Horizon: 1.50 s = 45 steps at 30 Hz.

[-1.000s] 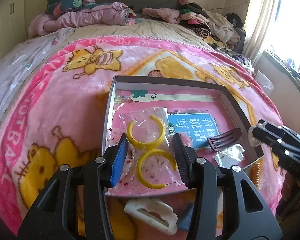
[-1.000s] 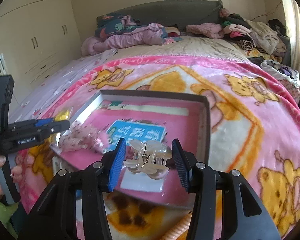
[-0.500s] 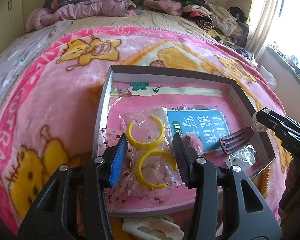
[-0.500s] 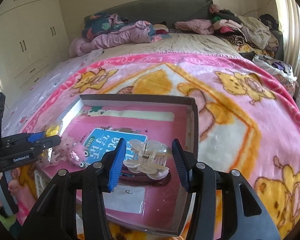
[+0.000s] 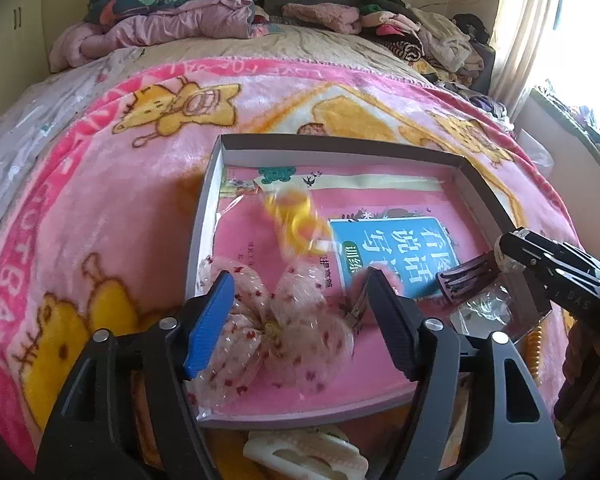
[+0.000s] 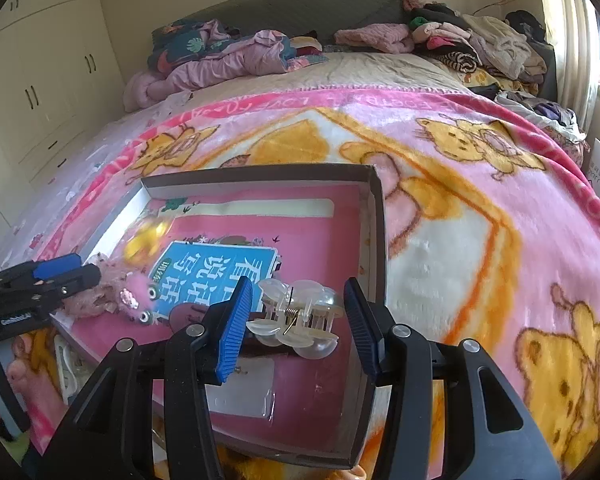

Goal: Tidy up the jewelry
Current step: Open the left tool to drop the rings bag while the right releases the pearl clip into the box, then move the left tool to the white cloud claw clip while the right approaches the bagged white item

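A shallow grey box [image 5: 204, 216] with a pink lining lies on the bed. My left gripper [image 5: 300, 304] is open over its near left corner, above a dotted bow in clear wrap [image 5: 284, 332]. A bag with yellow bangles [image 5: 296, 220] is blurred, in motion, further in the box. My right gripper [image 6: 296, 316] is over the box's near right part [image 6: 374, 248], its jaws apart, with a clear claw clip [image 6: 296, 316] between them. A dark comb clip [image 5: 464, 276] sits under the right gripper.
A blue booklet [image 5: 396, 256] lies in the box. A pink fuzzy clip [image 6: 134, 296] lies by the left gripper [image 6: 40, 280]. A white claw clip [image 5: 304, 454] and an orange spiral tie [image 5: 534, 348] lie on the pink blanket [image 5: 100, 208] outside the box. Clothes pile at the headboard.
The left gripper opened wider and let go of the bag of yellow bangles, which now flies deeper into the box. The right gripper's jaws also stand wider around the clear clip.
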Motion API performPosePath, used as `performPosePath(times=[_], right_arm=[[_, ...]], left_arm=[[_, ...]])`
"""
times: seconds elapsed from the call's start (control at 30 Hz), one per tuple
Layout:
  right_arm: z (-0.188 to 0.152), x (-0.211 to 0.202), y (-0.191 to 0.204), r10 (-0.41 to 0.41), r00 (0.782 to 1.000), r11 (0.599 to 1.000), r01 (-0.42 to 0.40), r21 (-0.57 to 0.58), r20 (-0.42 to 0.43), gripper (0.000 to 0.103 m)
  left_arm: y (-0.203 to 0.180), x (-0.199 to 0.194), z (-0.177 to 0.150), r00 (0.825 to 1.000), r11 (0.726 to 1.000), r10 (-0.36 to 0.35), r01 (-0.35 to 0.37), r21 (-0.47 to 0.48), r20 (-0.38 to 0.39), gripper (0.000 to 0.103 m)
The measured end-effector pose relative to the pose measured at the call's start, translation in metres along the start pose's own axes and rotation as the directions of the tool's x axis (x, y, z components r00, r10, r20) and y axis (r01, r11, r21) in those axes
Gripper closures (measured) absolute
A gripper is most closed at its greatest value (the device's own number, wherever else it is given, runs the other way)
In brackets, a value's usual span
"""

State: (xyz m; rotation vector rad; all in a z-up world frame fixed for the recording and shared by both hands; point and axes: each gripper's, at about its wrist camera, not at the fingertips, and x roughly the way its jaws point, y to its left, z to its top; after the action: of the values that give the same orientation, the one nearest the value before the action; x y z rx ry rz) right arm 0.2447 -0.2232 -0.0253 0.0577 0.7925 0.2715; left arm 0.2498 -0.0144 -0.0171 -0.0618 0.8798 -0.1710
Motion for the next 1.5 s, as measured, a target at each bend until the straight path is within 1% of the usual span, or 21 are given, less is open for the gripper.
performPosePath(times=[0.1,0.23,0.27,0.47,0.6,0.77,0.87,0.93,1.0,1.1,1.13,1.2,1.5], right_arm=[[-0.002,-0.001,0.0,-0.001,1.0,1.0,0.001,0.001,0.001,0.057],[-0.006,-0.003,0.001,-0.002,1.0,1.0,0.002,0.003,-0.002,0.057],[-0.008,-0.003,0.001,-0.002,1.0,1.0,0.002,0.001,-0.005,0.057],[-0.015,-0.008,0.0,-0.004,1.0,1.0,0.004,0.008,-0.016,0.056],[-0.016,-0.013,0.001,-0.002,1.0,1.0,0.002,0.002,-0.007,0.049],[-0.018,-0.027,0.006,0.009,1.0,1.0,-0.009,-0.007,0.009,0.043],[-0.019,-0.037,0.01,0.014,1.0,1.0,-0.014,-0.016,0.024,0.036],[-0.019,-0.042,0.012,0.019,0.999,1.0,-0.019,-0.018,0.032,0.029],[-0.019,-0.047,0.014,0.018,0.999,1.0,-0.017,-0.023,0.04,0.026],[-0.02,-0.056,0.015,0.018,0.999,1.0,-0.017,-0.025,0.05,0.02],[-0.021,-0.059,0.016,0.017,0.998,0.999,-0.016,-0.028,0.054,0.019],[-0.022,-0.063,0.017,0.016,0.998,0.999,-0.014,-0.029,0.059,0.019],[-0.028,-0.085,0.027,0.032,0.997,0.998,-0.028,-0.056,0.073,0.017]], left_arm=[[0.001,-0.007,0.0,1.0,1.0,0.003,-0.003,-0.001,0.009,0.035],[0.002,-0.014,-0.003,1.0,1.0,0.007,-0.007,-0.011,0.017,0.033],[0.003,-0.016,-0.004,1.0,1.0,0.006,-0.006,-0.014,0.017,0.031],[0.004,-0.024,-0.008,1.0,1.0,0.014,-0.013,-0.02,0.021,0.028],[0.005,-0.032,-0.012,0.999,0.999,0.02,-0.019,-0.027,0.027,0.028],[0.006,-0.041,-0.018,0.999,0.999,0.023,-0.022,-0.04,0.034,0.027],[0.004,-0.046,-0.021,0.999,0.999,0.026,-0.024,-0.043,0.037,0.025],[0.004,-0.049,-0.023,0.999,0.999,0.025,-0.024,-0.046,0.039,0.025],[0.004,-0.053,-0.025,0.999,0.998,0.03,-0.028,-0.051,0.043,0.017],[0.006,-0.059,-0.028,0.998,0.998,0.035,-0.032,-0.058,0.051,0.017],[0.007,-0.061,-0.029,0.998,0.998,0.035,-0.032,-0.062,0.053,0.016],[0.008,-0.065,-0.032,0.998,0.997,0.04,-0.036,-0.07,0.057,0.011],[0.016,-0.079,-0.049,0.997,0.994,0.056,-0.051,-0.096,0.052,0.011]])
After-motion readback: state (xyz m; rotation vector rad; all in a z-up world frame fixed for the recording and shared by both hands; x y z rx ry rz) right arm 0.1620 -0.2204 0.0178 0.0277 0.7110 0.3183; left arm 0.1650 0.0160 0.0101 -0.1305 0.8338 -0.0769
